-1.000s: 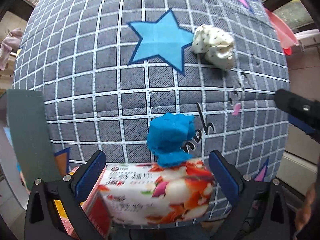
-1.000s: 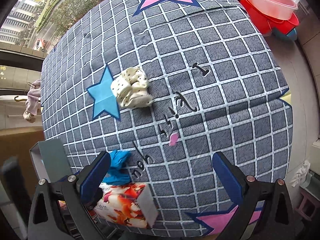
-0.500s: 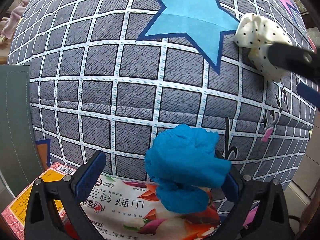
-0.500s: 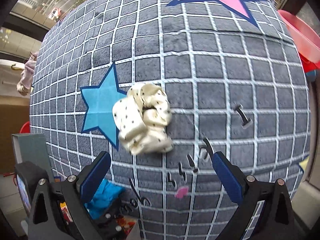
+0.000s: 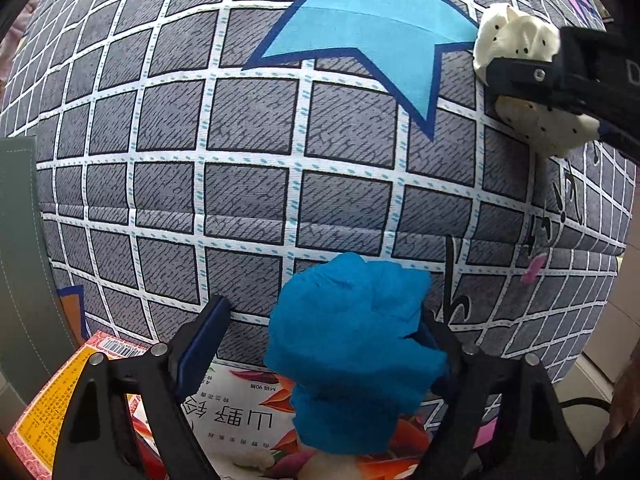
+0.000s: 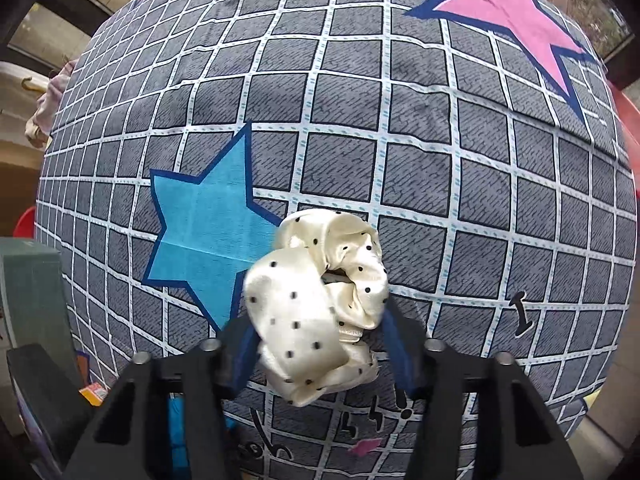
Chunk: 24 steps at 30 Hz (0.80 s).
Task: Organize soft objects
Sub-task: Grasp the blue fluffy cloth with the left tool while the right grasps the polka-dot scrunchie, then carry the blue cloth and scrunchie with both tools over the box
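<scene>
A crumpled blue cloth point(image 5: 356, 348) sits between the fingers of my left gripper point(image 5: 324, 332), near the front edge of the grey checked bed point(image 5: 256, 184). The left fingers stand wide and are only partly closed; the left finger does not touch the cloth. A cream polka-dot scrunchie point(image 6: 320, 312) lies on the bed beside the blue star. My right gripper point(image 6: 320, 344) has both fingers closed against its sides. In the left wrist view the scrunchie point(image 5: 520, 40) shows at the upper right with the right gripper's black body over it.
A printed tissue pack point(image 5: 240, 420) lies below the blue cloth at the bed's front edge. A dark green box point(image 5: 20, 260) stands at the left. A pink star point(image 6: 516, 12) is printed on the far right of the bed.
Both grippers moved forward and down. The right gripper's fingers narrowed onto the scrunchie. The left gripper's fingers came in around the blue cloth.
</scene>
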Each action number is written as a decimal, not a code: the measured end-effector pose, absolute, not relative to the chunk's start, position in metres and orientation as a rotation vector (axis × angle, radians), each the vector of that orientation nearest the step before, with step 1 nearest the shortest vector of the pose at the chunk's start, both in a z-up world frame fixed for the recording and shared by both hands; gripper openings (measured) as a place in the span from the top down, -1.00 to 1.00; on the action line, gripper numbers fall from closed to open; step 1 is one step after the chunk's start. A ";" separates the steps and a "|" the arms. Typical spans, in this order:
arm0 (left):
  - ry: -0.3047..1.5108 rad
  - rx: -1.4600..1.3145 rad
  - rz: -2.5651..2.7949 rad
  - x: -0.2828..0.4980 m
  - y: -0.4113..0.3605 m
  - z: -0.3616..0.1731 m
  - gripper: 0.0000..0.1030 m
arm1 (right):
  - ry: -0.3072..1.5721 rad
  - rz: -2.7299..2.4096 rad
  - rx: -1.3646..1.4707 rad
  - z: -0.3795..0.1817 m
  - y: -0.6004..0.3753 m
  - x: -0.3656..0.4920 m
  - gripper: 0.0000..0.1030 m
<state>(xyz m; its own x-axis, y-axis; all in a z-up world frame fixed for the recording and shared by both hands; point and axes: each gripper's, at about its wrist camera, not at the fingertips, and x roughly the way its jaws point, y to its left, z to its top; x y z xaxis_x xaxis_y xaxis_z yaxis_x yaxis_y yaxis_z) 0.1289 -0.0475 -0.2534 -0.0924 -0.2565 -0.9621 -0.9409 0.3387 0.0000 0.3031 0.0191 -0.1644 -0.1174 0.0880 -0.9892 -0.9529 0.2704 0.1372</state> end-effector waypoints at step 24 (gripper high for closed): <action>1.375 -0.767 0.753 0.182 -0.023 -0.106 0.54 | 1.487 1.122 -0.639 -0.102 -0.061 0.324 0.24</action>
